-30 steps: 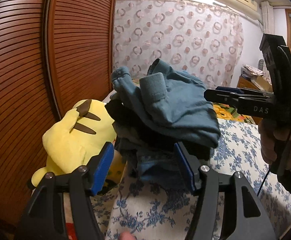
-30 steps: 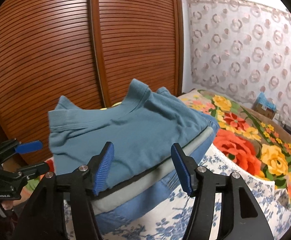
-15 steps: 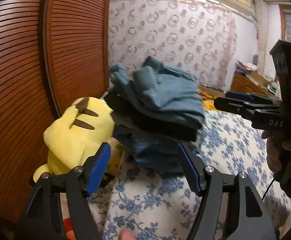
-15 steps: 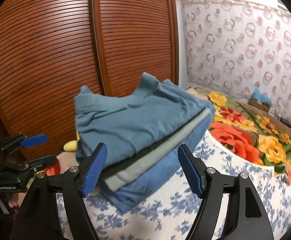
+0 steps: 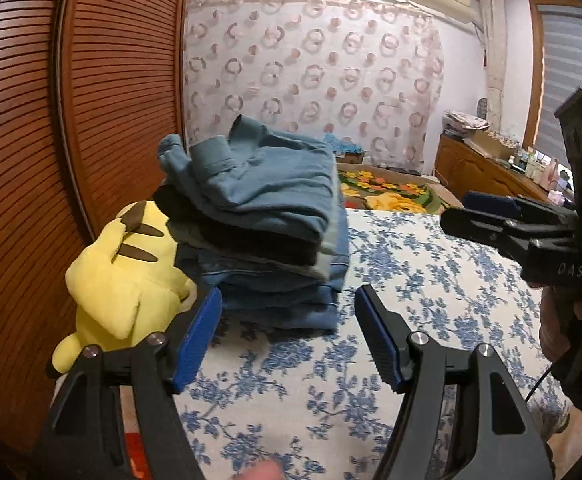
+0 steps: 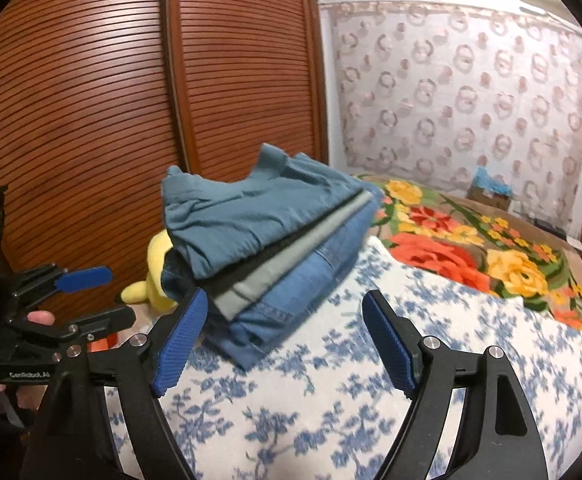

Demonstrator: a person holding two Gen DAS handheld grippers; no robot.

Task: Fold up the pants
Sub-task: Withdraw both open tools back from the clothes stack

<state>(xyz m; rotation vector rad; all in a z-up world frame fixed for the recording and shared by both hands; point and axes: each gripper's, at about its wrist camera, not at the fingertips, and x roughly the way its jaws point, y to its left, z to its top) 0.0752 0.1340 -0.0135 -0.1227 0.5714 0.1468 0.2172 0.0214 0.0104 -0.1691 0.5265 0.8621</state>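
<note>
A stack of folded clothes (image 5: pixel 267 224) (image 6: pixel 267 240) rests on the blue-flowered bedspread (image 5: pixel 411 280) (image 6: pixel 431 360): teal pants on top, dark and grey layers under them, blue jeans at the bottom. My left gripper (image 5: pixel 289 336) is open, a short way in front of the stack, with nothing between its blue pads. My right gripper (image 6: pixel 283 338) is also clear of the stack; its jaws are opening and hold nothing. Each gripper shows in the other's view, the right gripper (image 5: pixel 507 220) at the right edge, the left gripper (image 6: pixel 75 300) at the left edge.
A yellow plush toy (image 5: pixel 127 276) (image 6: pixel 157 276) lies against the stack's left side, close to the slatted wooden wardrobe doors (image 5: pixel 71 120) (image 6: pixel 131 100). Beyond the stack lies a flower-patterned blanket (image 6: pixel 471 248). A wooden dresser (image 5: pixel 487 168) stands at the far right.
Both grippers have drawn back from the stack, which now sits farther off and free on the bed. The right gripper's jaws stand wider than before.
</note>
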